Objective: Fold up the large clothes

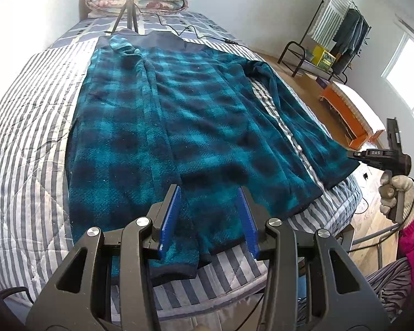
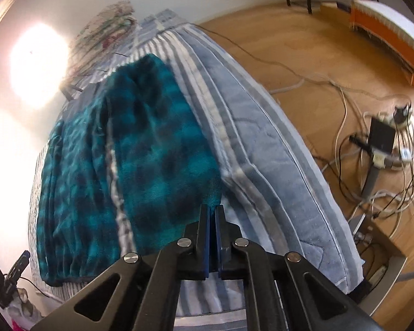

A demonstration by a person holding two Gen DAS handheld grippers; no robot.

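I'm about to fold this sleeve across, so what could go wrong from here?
The right gripper pinches only the corner of the sleeve cuff, so the thick fleece may slip out mid-fold. The left gripper is open, holding nothing, so the jacket may drag across the striped quilt.

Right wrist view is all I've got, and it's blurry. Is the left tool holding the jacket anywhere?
Observer: No. The left tool is open, its blue fingers straddling the bottom hem of the plaid fleece jacket.
Operator: And my right tool from outside?
Observer: The left wrist view shows the right tool at the cuff of the sleeve stretched toward the bed's edge.
Operator: Is the other sleeve spread out too?
Observer: No, it looks folded in over the jacket's body, on the striped quilt.
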